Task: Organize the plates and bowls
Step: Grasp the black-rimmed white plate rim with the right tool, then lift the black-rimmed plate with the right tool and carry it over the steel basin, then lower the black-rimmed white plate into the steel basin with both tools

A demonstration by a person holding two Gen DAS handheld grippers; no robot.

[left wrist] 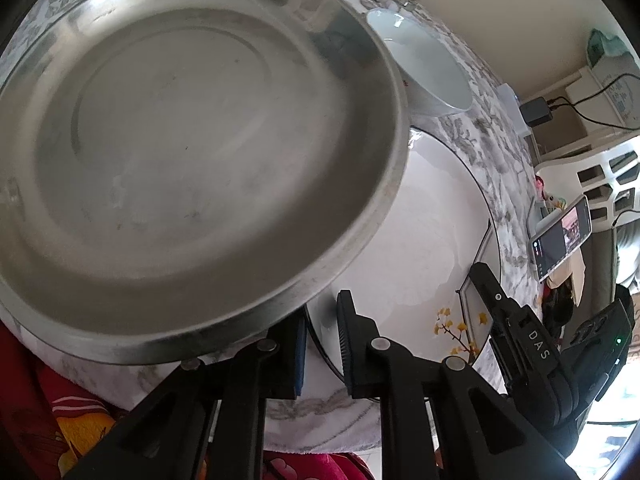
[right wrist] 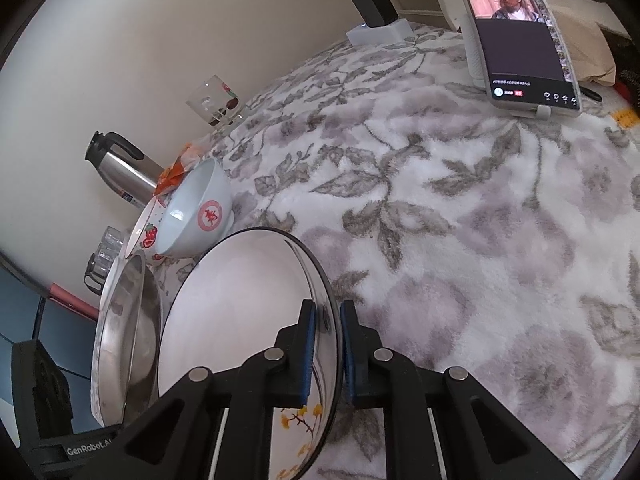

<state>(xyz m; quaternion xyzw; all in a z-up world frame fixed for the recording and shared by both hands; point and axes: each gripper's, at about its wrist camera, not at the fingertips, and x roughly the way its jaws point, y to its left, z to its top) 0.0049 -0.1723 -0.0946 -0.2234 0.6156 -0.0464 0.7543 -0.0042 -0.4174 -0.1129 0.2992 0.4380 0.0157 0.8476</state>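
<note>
A steel plate, empty, fills the upper left of the left wrist view, its near rim pinched by the left tool at the lower centre. Beside it at centre right lies a white plate with a dark rim and yellow flowers, also empty, gripped at its edge by the right tool at the lower right. In the right wrist view the right tool is pressed together on that white plate's rim at the bottom centre, with the steel plate just left of it. An empty white bowl with a red emblem sits at left centre, touching a strawberry-patterned dish behind it. Farther up the left side stand a steel flask with a black handle and a glass cup. A phone on a stand plays video at the upper right; a black charger rests on a white box at the top centre. A fluffy white cloth with grey leaf print covers the table, set against a cream wall.
</note>
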